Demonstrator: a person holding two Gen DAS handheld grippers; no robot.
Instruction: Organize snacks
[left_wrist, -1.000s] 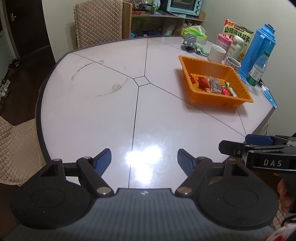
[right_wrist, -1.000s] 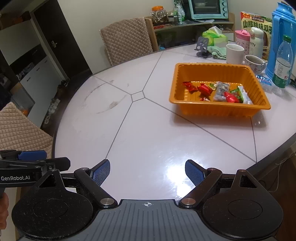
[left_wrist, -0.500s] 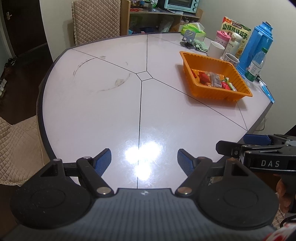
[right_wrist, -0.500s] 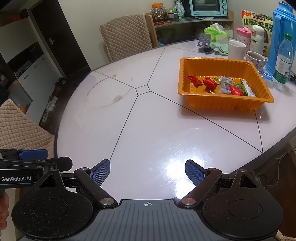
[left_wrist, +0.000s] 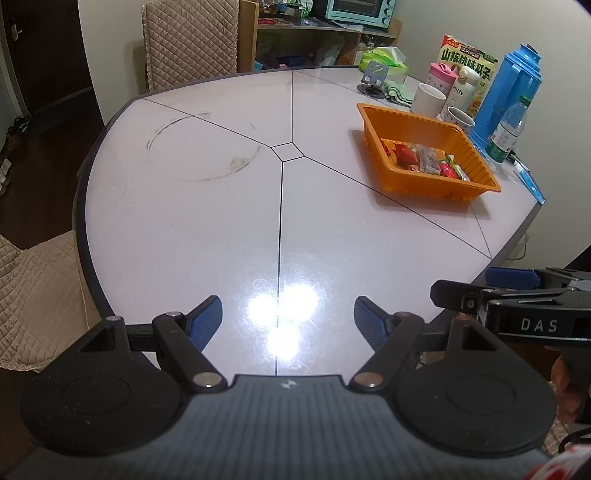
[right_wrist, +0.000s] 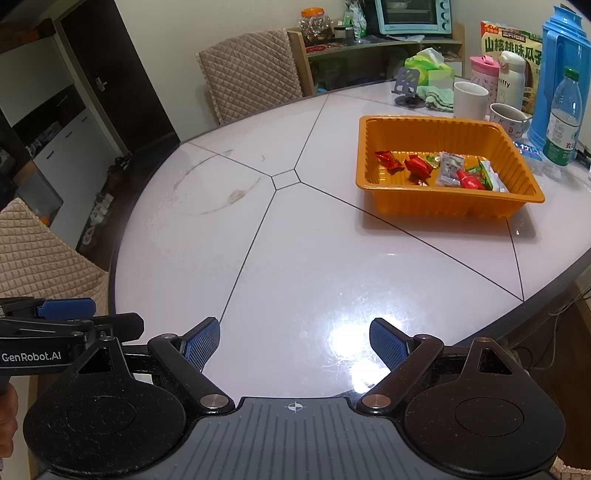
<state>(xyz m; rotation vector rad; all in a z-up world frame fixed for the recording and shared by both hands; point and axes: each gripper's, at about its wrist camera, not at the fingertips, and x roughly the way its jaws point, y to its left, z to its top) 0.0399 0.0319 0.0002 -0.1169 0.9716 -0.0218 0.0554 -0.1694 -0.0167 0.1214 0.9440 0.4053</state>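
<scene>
A: Left to right across the right wrist view. Lower left edge: the left gripper (right_wrist: 70, 317) pokes in from the side; its own camera shows its jaws spread wide with only bare tabletop between them. Bottom centre: the right gripper (right_wrist: 293, 341), jaws also wide, nothing held.

B: And the snacks?

A: Right of centre, upper half. All the wrapped snacks (right_wrist: 439, 170) I can see already lie in the orange tray (right_wrist: 448, 206). The bare white table (right_wrist: 207, 236) shows no loose pieces. Far upper right: cups, a blue thermos (right_wrist: 559, 74) and a water bottle (right_wrist: 563, 118) crowd just behind the tray.

B: So which step is this?

A: Judgement: either the closing check or the approach to sort inside the tray. If sorting, come in over the tray's near wall, tilt steeply, and narrow the jaws before descending, since the wrappers touch and overlap.

B: Risks?

A: Crinkly wrappers may slip; pinch the twisted ends. Keep clear of the bottle behind.
</scene>
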